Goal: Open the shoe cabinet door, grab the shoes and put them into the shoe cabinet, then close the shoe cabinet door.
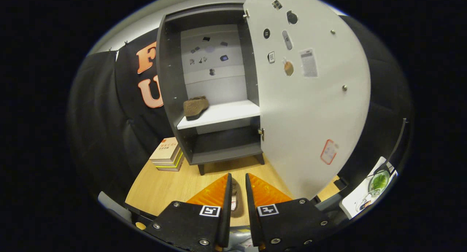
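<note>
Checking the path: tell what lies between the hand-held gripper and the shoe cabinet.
Bare wooden tabletop, in the gripper view; the hand-held gripper flanks a shoe.

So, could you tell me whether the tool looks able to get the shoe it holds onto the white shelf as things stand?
Probably yes. The cabinet door stands swung wide open, and the white shelf has bare room beside the shoe already there. The tool grips the second shoe between its fingers, with nothing visible ahead.

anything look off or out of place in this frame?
Nothing damaged or spilled. One shoe sits alone at the left edge of the cabinet shelf, toe overhanging slightly. The other shoe lies on the table between the gripper fingers, which are nearly closed around it. The door is open.
</note>
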